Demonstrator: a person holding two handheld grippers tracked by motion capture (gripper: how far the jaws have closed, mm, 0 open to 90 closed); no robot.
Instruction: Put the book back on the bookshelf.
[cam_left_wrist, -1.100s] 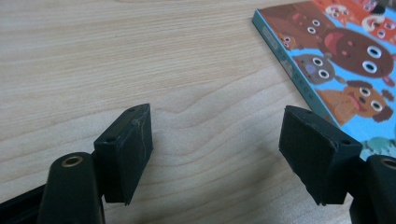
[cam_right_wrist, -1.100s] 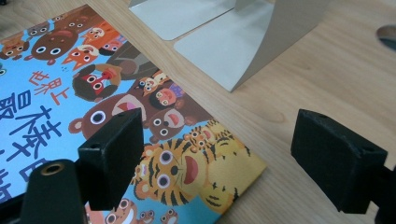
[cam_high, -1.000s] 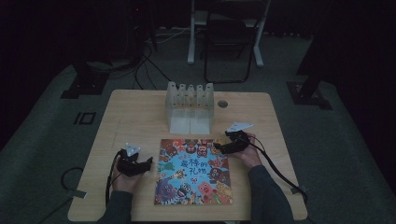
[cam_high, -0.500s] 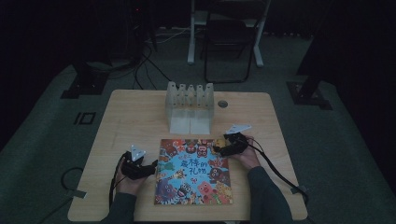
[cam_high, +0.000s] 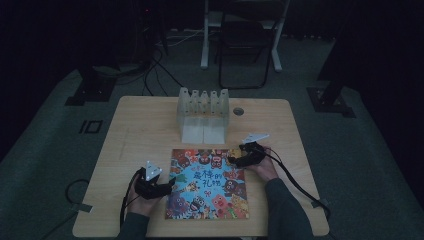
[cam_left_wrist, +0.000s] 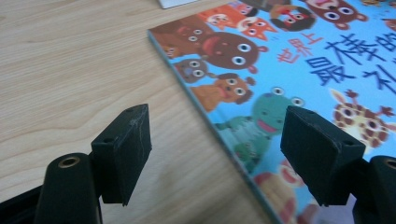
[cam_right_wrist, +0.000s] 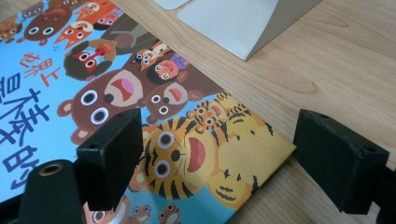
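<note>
A picture book (cam_high: 209, 182) with a blue cover crowded with cartoon animals lies flat on the wooden counter (cam_high: 145, 130), toward the person's edge of it. Everything else is placed against that book.

The left tongs (cam_high: 169, 186) sit at the book's left edge, about halfway along it. In the left gripper view the jaws stand well apart and straddle that edge — one over bare wood, the other over the cover by a green animal — with neither pad pressing on the book (cam_left_wrist: 289, 70).

The right tongs (cam_high: 234, 161) are at the book's far right corner. In the right gripper view the jaws are likewise spread wide, the tiger-printed corner of the book (cam_right_wrist: 196, 154) lying between them — nothing is clamped.

Just beyond the book's far edge stands a pale slotted rack (cam_high: 202, 114), close to the book but apart from it.
</note>
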